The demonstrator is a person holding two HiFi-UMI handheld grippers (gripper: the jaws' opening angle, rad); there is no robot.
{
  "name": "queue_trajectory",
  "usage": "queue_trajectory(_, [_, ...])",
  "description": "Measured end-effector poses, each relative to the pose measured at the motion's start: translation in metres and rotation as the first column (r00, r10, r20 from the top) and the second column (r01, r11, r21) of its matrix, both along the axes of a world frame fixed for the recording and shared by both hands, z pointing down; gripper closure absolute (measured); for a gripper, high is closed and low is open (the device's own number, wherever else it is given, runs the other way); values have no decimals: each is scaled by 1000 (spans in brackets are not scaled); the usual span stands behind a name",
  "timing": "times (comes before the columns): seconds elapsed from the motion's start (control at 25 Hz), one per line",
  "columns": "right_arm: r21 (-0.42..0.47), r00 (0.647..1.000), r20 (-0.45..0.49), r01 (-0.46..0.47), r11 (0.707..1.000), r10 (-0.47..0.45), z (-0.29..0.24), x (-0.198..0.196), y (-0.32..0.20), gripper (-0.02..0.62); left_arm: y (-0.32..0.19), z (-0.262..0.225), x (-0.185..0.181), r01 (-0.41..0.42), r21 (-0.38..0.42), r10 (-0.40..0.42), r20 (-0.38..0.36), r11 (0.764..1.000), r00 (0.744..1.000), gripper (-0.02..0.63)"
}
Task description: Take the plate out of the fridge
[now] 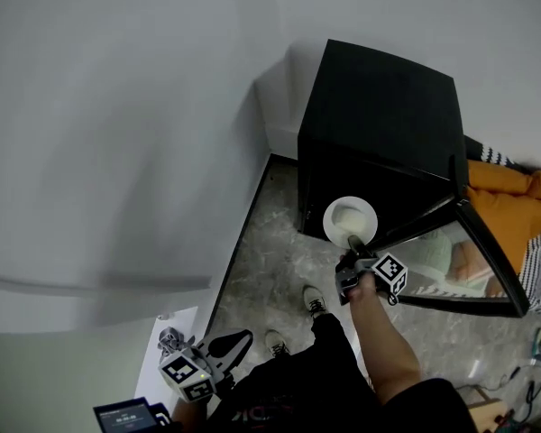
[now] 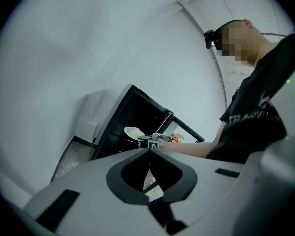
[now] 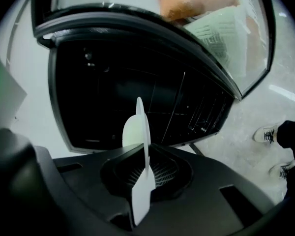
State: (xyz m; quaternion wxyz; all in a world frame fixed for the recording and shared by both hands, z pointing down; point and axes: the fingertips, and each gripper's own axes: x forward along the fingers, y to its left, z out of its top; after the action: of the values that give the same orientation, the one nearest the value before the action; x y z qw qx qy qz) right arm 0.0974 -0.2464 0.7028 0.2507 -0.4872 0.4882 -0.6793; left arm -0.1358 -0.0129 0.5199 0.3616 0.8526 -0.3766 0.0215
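A white plate (image 1: 350,219) hangs in front of the open black fridge (image 1: 379,115), just outside its dark opening. My right gripper (image 1: 354,253) is shut on the plate's near rim. In the right gripper view the plate (image 3: 132,132) stands edge-on between the jaws of the right gripper (image 3: 146,154), with the fridge's dark wire-shelved inside (image 3: 137,82) behind it. My left gripper (image 1: 198,373) hangs low at the left, far from the fridge. The left gripper (image 2: 149,150) has its tips together with nothing between them. It looks toward the plate (image 2: 132,131) from a distance.
The fridge's glass door (image 1: 451,260) stands swung open to the right. Orange cushions (image 1: 514,206) lie behind it. A white wall and a white block (image 1: 278,106) border the fridge on the left. My shoes (image 1: 314,301) stand on the marbled floor.
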Motion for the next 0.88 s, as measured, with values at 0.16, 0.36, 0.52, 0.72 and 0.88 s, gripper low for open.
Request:
queue_trajectory(0.16, [21,999,40,4,1000,-5,-35,-11,31,569,6,-5,-3,-67,40,67,1,997,998,606])
queue_trajectory(0.36, [100,999,42,9,995,-13,-82,-14,45,569,12,0,-6,-165,75,163,39,983,986,606])
queue_trajectory(0.52, [196,1000,6,-1,981,0,-130,-3,47,569,16,-2,-5,-213,99,211,30,972,977,606])
queue_trajectory(0.72, [259,1000,-6,-16,966,18,-216,-6,41,569,18,-2,-6,-229,139,235,-27,963,972,606])
queue_trajectory(0.88, [316,996,-62,-36,948,59,-268,4,11,569,19,-11,-11,-212,169,224,-52,962,973,606])
